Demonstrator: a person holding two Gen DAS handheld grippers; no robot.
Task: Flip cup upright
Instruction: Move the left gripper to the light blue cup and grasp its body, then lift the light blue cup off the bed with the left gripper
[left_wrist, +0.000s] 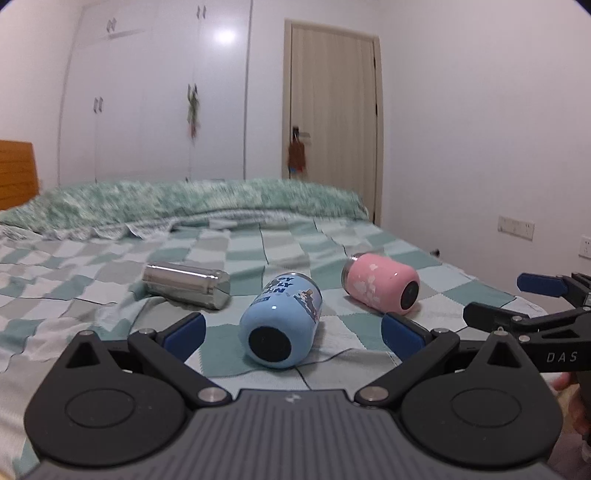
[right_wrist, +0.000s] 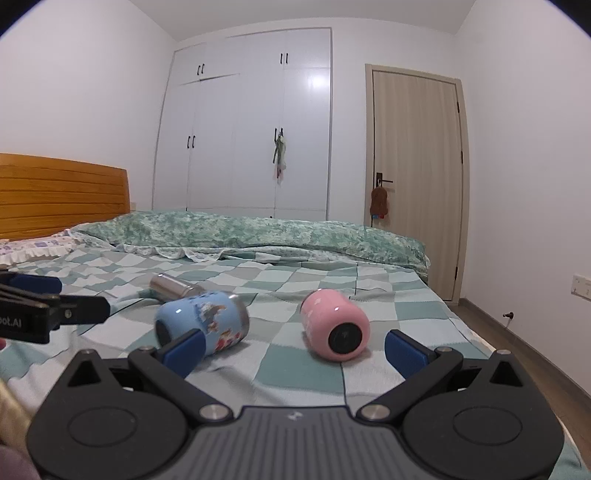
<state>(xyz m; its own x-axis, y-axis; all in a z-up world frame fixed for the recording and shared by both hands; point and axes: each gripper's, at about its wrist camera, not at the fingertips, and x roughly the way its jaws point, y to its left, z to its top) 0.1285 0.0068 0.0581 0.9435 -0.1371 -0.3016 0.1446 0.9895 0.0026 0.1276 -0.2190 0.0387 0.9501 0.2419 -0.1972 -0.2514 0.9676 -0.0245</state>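
- Cups, three in all, lying on their sides on the checked bedspread (left_wrist: 288, 236): a blue cup (left_wrist: 282, 325), a pink cup (left_wrist: 380, 282), a steel cup (left_wrist: 186, 290).
- Blue cup in the middle, dark round base turned toward the left wrist camera, printed side up, mouth pointing away toward the far side of the bed.
- Pink cup to its right and a little farther off, base turned toward the cameras, steel rim at the far end; well apart from the blue one.
- Steel cup to the left of the blue one and farther back, lying crosswise, near but not touching it.
- Left gripper (left_wrist: 293, 332) low over the bedspread, blue-padded fingers spread wide on either side of the blue cup's base, touching nothing, nothing held.
- Right gripper (right_wrist: 293, 345) likewise spread wide and empty, the pink cup (right_wrist: 334, 325) lying between and beyond its fingers, clear of both pads.
- Blue cup (right_wrist: 203, 323) in the right wrist view just behind that gripper's left finger, partly hidden by it.
- Behind the bed: a green quilt (right_wrist: 258, 230) bunched along the far edge, a wooden headboard (right_wrist: 62, 195), a white wardrobe (right_wrist: 251, 122), a closed door (right_wrist: 417, 177).
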